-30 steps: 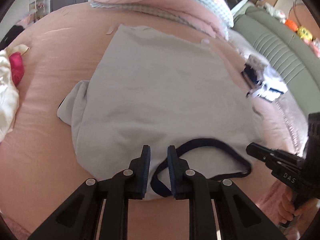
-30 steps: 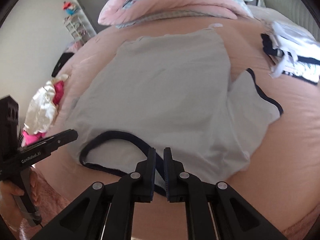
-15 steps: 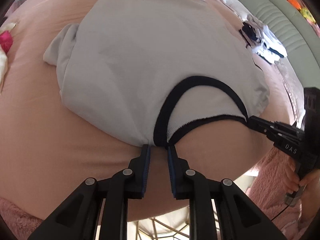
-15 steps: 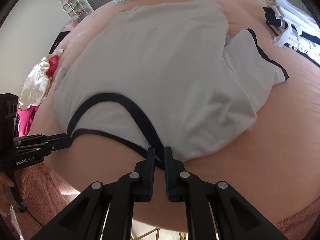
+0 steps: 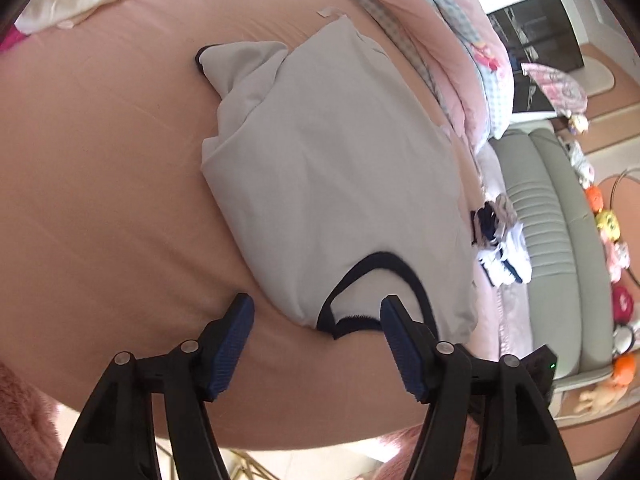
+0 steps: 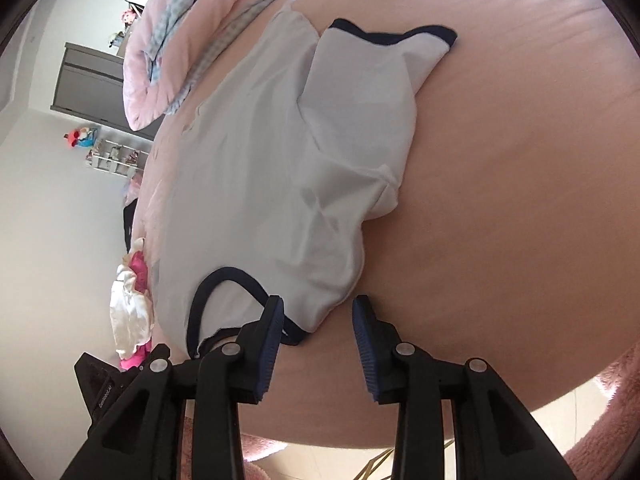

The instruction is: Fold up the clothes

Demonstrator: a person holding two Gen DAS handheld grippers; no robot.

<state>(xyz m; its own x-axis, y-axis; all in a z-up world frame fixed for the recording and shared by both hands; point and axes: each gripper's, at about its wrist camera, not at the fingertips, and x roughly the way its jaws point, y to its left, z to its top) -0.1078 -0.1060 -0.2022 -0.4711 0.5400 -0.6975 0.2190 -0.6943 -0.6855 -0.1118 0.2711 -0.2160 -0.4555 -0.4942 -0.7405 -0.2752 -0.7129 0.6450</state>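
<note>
Your left gripper (image 5: 316, 322) and right gripper (image 6: 318, 320) have both just been opening; fingers parted, nothing pinched. The white T-shirt (image 5: 340, 176) lies flat, back up, on the pink bed sheet (image 5: 100, 160), navy collar (image 5: 372, 292) at the near edge. Risk: thin, limp jersey sits close to the mattress edge; a careless drag could slide it off, and the bunched sleeve (image 6: 360, 92) may fold crooked.
</note>
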